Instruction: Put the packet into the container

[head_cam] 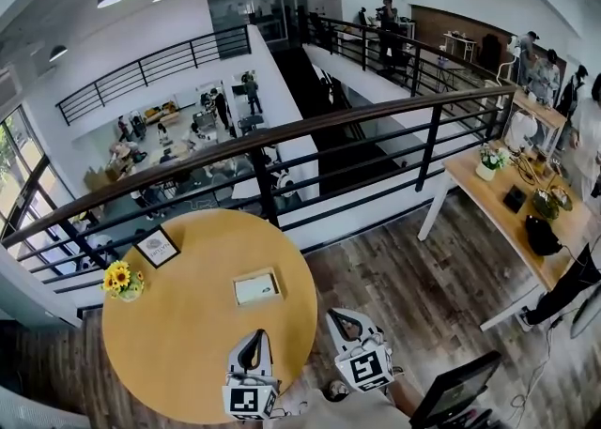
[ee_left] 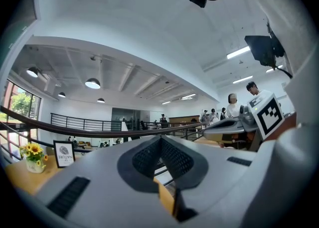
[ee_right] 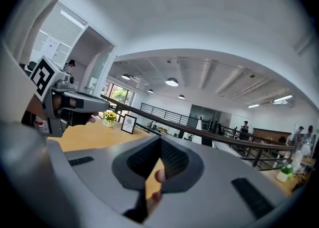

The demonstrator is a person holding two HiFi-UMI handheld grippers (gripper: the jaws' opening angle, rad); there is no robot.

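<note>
The left claw (head_cam: pixel 254 338) and the right claw (head_cam: pixel 340 319) are both shut and hold nothing, at the near edge of the counter (head_cam: pixel 188 343). The flat packet (head_cam: pixel 256 286) lies in the middle, a little farther. Open one claw first, then come in low.

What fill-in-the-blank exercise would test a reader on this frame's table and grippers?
The light wooden table is ____ in shape.
A flat pale rectangular tray lies on it, gripped by ____ gripper.
The left gripper and right gripper both have their jaws ____.
The small vase near the table's left edge holds yellow ____.
Missing words: round; neither; shut; sunflowers.
</note>
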